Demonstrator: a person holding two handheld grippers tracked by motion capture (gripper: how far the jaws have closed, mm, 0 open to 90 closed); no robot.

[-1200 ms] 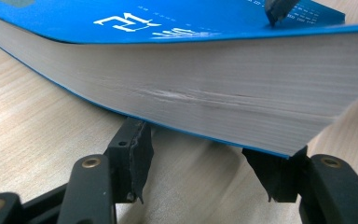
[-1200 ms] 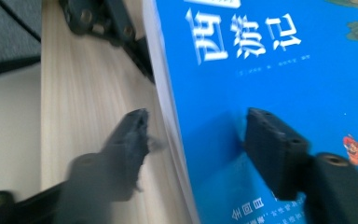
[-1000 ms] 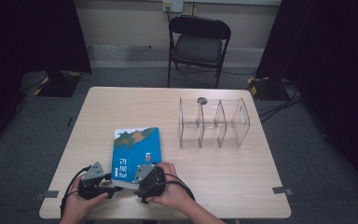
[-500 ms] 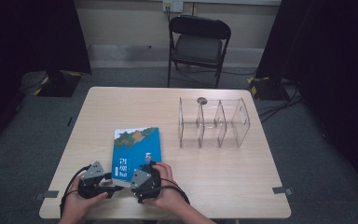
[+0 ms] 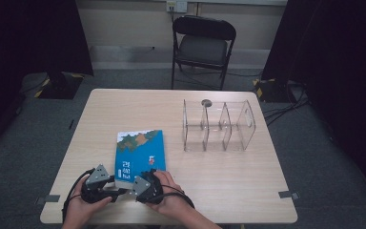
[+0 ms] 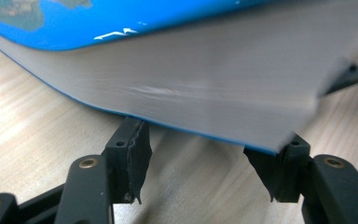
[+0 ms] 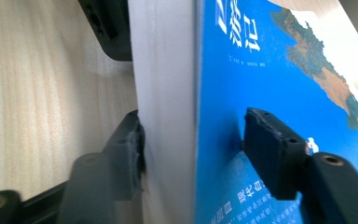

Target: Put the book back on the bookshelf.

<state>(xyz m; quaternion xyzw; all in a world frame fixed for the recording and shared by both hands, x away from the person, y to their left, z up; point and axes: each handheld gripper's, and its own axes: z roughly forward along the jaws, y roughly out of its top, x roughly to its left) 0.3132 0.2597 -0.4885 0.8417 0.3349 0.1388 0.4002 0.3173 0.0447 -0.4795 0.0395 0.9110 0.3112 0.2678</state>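
A blue-covered book (image 5: 140, 148) lies on the table with its near edge raised off the wood. My right gripper (image 7: 191, 149) has just been closing across that edge. One finger (image 7: 130, 149) presses the underside and the other the blue cover (image 7: 279, 93), so the book is between the pads. In the high view the right gripper (image 5: 140, 180) sits at the book's near end, held by a hand. My left gripper (image 6: 205, 161) stands open with both fingertips (image 6: 131, 151) under the raised page block (image 6: 205, 84). From above, the left gripper (image 5: 116, 191) is left of the right one.
A clear acrylic rack (image 5: 219, 126) with upright dividers stands on the right half of the table (image 5: 267, 191). A small dark round piece (image 5: 206, 102) lies behind it. A black folding chair (image 5: 204, 43) stands beyond the far edge.
The right gripper has edged slightly left at the book's near end. The left hand and the book stay in the same place.
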